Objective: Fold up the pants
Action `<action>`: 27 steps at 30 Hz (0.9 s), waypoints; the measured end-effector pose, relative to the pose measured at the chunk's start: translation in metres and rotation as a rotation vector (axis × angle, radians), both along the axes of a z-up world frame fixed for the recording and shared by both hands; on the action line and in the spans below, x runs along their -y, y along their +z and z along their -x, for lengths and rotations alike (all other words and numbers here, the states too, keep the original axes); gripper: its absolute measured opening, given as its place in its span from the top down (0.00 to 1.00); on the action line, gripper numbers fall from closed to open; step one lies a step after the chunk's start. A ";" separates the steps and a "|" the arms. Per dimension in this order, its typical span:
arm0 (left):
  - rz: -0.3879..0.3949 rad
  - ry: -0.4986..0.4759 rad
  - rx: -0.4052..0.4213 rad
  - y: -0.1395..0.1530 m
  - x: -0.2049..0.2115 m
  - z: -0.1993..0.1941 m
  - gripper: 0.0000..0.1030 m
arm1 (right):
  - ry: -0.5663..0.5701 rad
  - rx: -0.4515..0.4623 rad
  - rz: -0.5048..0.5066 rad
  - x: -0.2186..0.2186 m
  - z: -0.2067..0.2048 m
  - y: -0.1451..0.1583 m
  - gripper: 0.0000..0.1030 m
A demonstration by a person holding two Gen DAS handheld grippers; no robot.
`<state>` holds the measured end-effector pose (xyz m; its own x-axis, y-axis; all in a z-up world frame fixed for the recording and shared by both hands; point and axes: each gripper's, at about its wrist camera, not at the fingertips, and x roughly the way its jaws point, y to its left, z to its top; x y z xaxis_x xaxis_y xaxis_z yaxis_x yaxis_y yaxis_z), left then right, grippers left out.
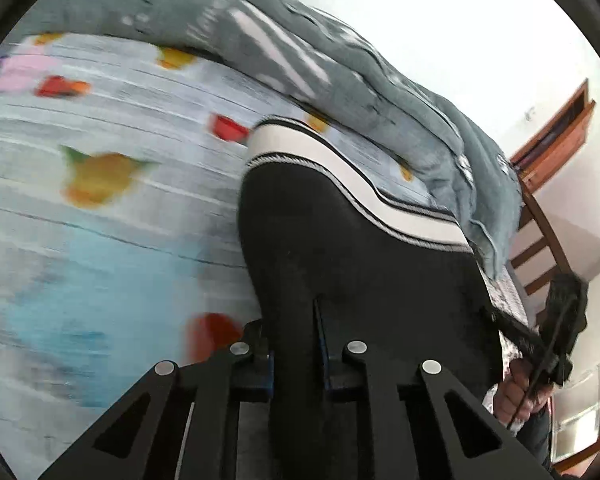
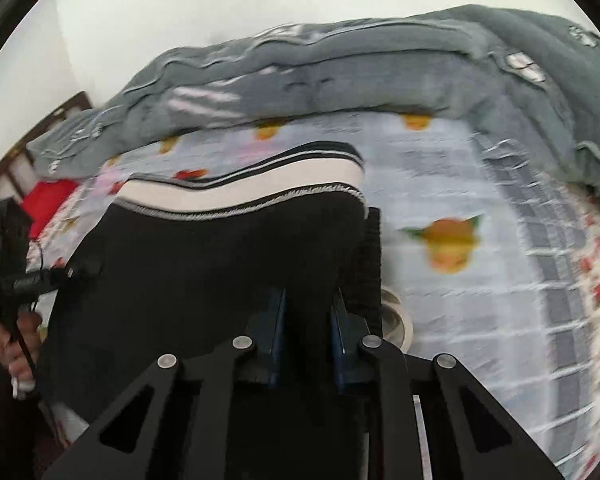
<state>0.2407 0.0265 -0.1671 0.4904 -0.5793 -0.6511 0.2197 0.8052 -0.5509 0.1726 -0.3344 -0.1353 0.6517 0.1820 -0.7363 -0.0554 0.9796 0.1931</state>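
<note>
The black pants [image 1: 359, 264] with a white, black-striped waistband [image 1: 339, 176] hang lifted over the bed. My left gripper [image 1: 296, 344] is shut on the black cloth near the pants' left edge. The blue pads [image 1: 268, 372] press the fabric from both sides. In the right wrist view the same pants [image 2: 204, 264] spread to the left, waistband [image 2: 240, 192] on top. My right gripper [image 2: 308, 320] is shut on a fold of them near their right edge. Each view shows the other gripper at the pants' far side, the right one [image 1: 559, 320] and the left one [image 2: 8, 264], each held by a hand.
Under the pants lies a pale blue bedsheet [image 1: 100, 208] printed with fruit. A rumpled grey blanket [image 2: 339, 76] is heaped along the far side against a white wall. A wooden bed rail [image 1: 539, 240] stands at one end. A white ring [image 2: 395, 316] lies on the sheet beside my right fingers.
</note>
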 end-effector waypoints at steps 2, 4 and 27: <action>-0.025 0.018 -0.013 0.004 -0.026 0.001 0.85 | 0.041 -0.003 -0.066 -0.020 0.005 -0.005 0.79; -0.066 0.024 -0.034 0.003 -0.048 0.002 0.81 | 0.081 -0.010 -0.101 -0.035 0.007 -0.007 0.79; -0.337 0.112 0.206 0.053 -0.053 0.053 0.23 | -0.062 -0.014 0.109 -0.037 -0.055 -0.002 0.82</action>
